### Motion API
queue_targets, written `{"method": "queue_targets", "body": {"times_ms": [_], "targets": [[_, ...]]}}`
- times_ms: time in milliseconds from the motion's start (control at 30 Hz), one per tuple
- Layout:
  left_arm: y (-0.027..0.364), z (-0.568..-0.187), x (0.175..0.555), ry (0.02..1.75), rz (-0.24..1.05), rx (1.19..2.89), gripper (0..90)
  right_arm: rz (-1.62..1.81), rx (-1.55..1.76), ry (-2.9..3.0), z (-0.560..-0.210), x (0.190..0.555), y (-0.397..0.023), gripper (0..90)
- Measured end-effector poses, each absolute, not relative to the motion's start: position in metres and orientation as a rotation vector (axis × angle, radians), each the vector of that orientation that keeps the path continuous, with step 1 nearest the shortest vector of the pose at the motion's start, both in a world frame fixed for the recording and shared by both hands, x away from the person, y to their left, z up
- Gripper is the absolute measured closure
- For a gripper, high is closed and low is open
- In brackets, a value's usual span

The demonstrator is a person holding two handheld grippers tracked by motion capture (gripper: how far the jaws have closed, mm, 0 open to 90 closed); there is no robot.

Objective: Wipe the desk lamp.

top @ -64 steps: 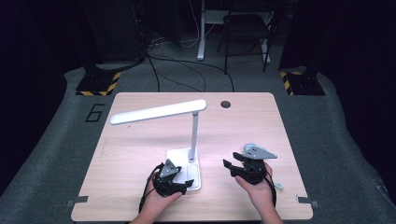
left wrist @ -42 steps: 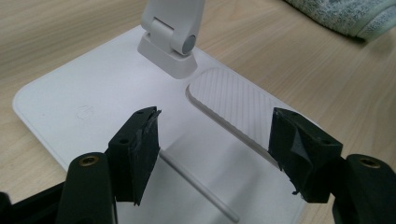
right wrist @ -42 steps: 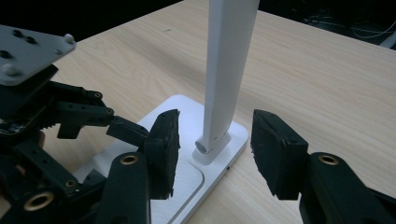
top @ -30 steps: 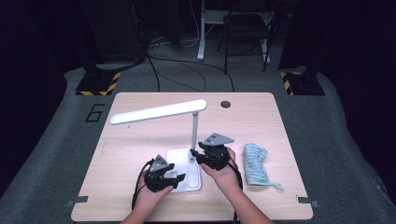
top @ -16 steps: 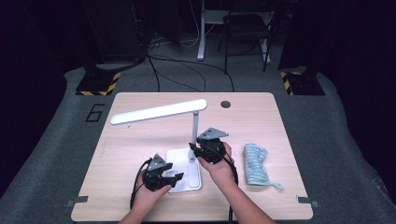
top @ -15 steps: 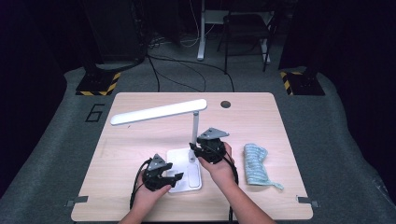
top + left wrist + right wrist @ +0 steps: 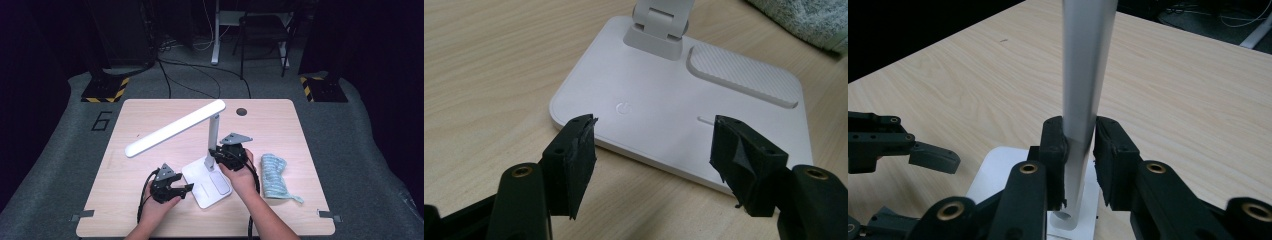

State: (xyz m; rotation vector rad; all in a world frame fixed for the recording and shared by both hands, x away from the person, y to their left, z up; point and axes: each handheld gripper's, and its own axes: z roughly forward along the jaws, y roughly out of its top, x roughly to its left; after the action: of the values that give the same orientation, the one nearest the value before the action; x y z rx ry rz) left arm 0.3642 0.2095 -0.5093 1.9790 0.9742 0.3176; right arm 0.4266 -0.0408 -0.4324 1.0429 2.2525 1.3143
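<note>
I hold a gripper in each hand over a pale wooden desk [image 7: 150,115]; a white desk lamp [image 7: 212,135] stands near the middle of the desk, its flat base [image 7: 202,187] toward the near edge and its long head [image 7: 172,129] slanting out toward the left edge; my right gripper [image 7: 1080,155] has just been closing and is now clenched on the lamp's upright post [image 7: 1085,75], low down just above the base, one pad on each side of it; my left gripper [image 7: 654,150] hangs released, jaws apart with nothing between them, just beside the base's near left corner, facing the power symbol [image 7: 623,108]; a rolled blue-green cloth [image 7: 274,175] lies right of the lamp, toward the desk's right edge, untouched. I judge the step in hand to be securing the lamp by its post; the next move likely calls for steadying the base with the left gripper before the post is tilted or the lamp shifted, keeping the grip firm so the slim post does not slip.
</note>
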Motion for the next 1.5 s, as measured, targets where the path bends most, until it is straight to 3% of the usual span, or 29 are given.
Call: {"method": "queue_targets", "body": {"times_ms": [400,467,767,1167,1500], "targets": [[0.216,-0.511,0.370,0.989,0.344,2.010,32.4,1.380,1.004,2.313,-0.434,0.435,-0.027,75.8],[0.216,-0.512,0.370,1.005,0.356,1.984,31.1,1.356,0.976,2.304,-0.433,0.434,-0.025,72.4],[0.222,-0.513,0.377,0.994,0.356,1.990,30.1,1.286,1.003,2.249,-0.445,0.404,-0.046,62.9],[0.218,-0.520,0.385,0.989,0.355,2.001,26.4,1.234,1.080,2.285,-0.485,0.356,-0.085,62.2],[0.219,-0.522,0.390,0.982,0.354,2.003,26.0,1.234,1.155,2.305,-0.510,0.351,-0.084,60.1]]}}
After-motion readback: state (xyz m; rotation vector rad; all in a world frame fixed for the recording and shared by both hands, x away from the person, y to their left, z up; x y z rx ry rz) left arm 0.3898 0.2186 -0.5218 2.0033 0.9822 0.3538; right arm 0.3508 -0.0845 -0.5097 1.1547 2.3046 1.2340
